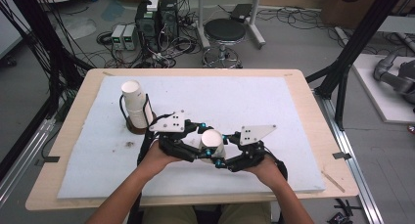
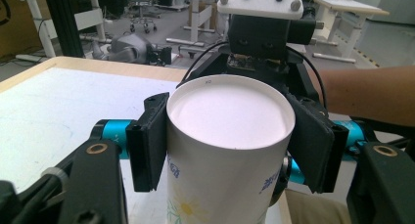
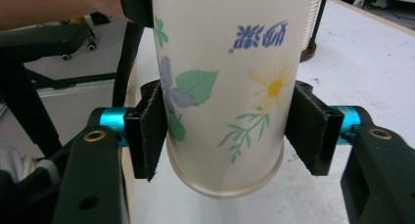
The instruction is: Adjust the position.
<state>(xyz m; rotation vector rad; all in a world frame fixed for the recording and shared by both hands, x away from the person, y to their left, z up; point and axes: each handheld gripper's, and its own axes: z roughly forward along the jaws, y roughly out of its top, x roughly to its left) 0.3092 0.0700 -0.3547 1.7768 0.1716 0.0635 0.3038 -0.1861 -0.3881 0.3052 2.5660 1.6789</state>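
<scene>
Thin white paper cup (image 1: pixel 211 142), flower-printed, held upside down above the white foam mat (image 1: pixel 274 101) near the table's (image 1: pixel 313 111) front edge, between left gripper (image 1: pixel 195 145) and right gripper (image 1: pixel 226 153). Left jaws closed on the wall near the upturned base; right jaws around the rim end, one pad touching, the other barely apart. Probably light, easily crushed, slick-walled: best gripped gently near base or rolled rim. Count: one cup in hand, one cup stack (image 1: pixel 136 105) on a stand, two grippers.
</scene>
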